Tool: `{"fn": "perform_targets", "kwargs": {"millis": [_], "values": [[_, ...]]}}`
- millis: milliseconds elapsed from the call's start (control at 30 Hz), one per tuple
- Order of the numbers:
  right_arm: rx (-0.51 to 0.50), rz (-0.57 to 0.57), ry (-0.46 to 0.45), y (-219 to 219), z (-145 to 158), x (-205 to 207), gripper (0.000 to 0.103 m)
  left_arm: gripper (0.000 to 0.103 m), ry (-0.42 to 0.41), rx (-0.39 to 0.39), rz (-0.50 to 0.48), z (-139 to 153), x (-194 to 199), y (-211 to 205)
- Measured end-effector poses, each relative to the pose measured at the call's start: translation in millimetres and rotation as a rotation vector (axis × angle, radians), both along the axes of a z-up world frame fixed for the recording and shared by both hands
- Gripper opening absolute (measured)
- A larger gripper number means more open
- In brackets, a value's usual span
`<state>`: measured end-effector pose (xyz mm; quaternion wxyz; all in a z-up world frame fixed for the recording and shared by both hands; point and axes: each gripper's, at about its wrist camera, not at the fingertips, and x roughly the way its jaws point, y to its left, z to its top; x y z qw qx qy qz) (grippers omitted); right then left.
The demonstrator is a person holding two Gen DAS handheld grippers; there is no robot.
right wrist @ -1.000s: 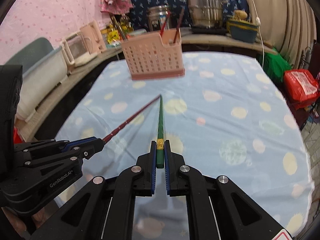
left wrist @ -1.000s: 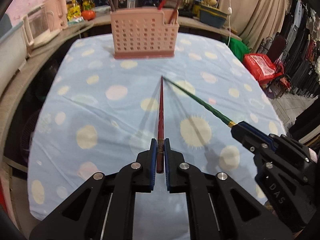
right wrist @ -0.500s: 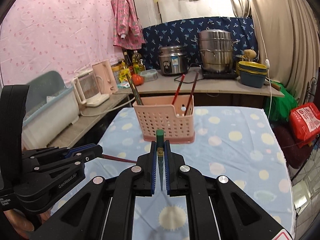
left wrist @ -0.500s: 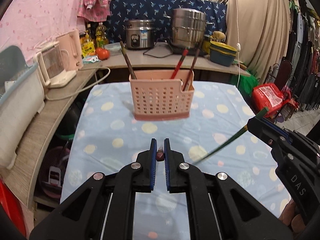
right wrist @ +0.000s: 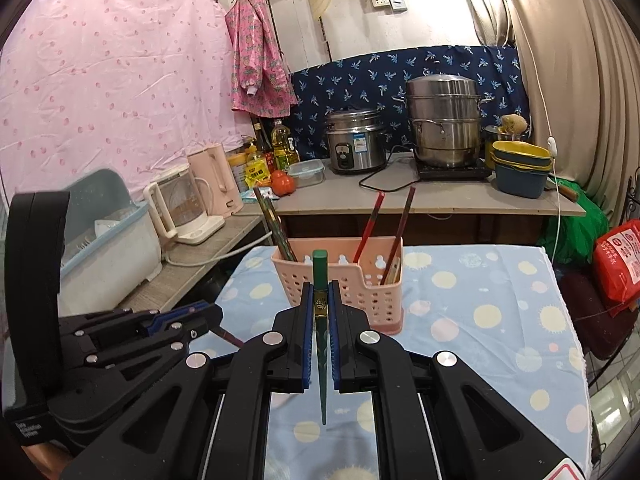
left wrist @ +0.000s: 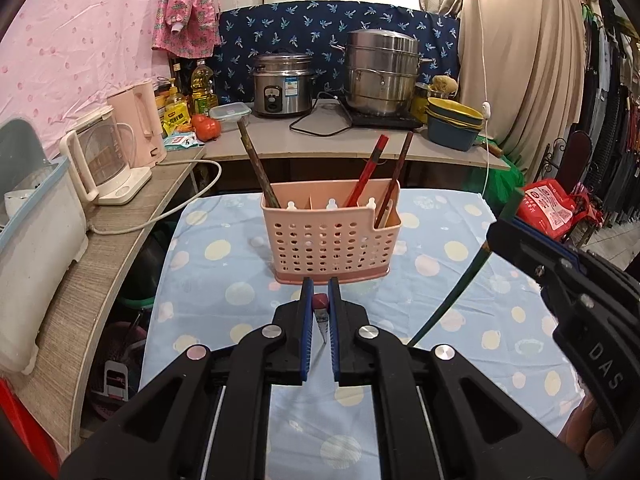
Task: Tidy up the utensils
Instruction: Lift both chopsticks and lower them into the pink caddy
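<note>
The left gripper (left wrist: 319,300) is clamped on a red chopstick (left wrist: 320,301), seen almost end-on: a blunt dark-red butt sits between the blue pads, and a short pale stretch tapers to a point just below it, toward the camera. The right gripper (right wrist: 320,300) is clenched on a green chopstick (right wrist: 320,276). Its square green butt stands up above the fingertips, a gold band with a small mark lies right at the pinch, and the glossy green shaft narrows to a fine tip that hangs down between the black arms. In the left wrist view the same green stick (left wrist: 456,292) shows from the side as a long slanting line running down and left from the right gripper's (left wrist: 496,236) black body at the right edge.

Just beyond both pairs of fingers stands the pink utensil basket (left wrist: 332,240) — a perforated plastic caddy with inner dividers and a notched front wall at its right end. It sits upright on the table (left wrist: 208,280), which is covered in a pale blue cloth with cream and pink dots. A dark patterned chopstick (left wrist: 260,172) leans to the left out of the basket's left end; another red chopstick (left wrist: 370,172) and a brown chopstick (left wrist: 398,172) lean to the right out of its right side.

Farther off, a counter (left wrist: 280,136) carries a rice cooker (left wrist: 282,86) and a steel steamer pot (left wrist: 382,74); a pink kettle (left wrist: 138,122) stands at the left.
</note>
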<state>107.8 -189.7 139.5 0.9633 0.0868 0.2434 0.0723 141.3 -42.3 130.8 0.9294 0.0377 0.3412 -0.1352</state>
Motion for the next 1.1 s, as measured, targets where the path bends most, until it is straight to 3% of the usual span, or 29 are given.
{"fn": "perform_targets", "kwargs": {"millis": [200,500,767,900,1100], "values": [[-0.014,-0.006,-0.057,-4.1,27.7,28.9,0.007,0.007,-0.024,-0.01,0.001,20.3,23.3,1.9],[-0.024,-0.02,-0.162,-7.4,84.0,86.8,0.007,0.007,-0.146,-0.057,0.02,92.7,65.9,5.6],[-0.005,-0.047,-0.147,-14.0,93.2,140.3,0.007,0.007,-0.256,-0.083,0.03,150.7,100.0,1.6],[0.008,-0.039,-0.105,-11.4,80.2,163.8,0.007,0.007,-0.248,-0.079,0.036,149.6,123.0,-1.1],[-0.006,-0.012,-0.028,1.6,42.0,185.8,0.007,0.007,-0.186,-0.073,0.042,114.2,155.3,-4.9]]}}
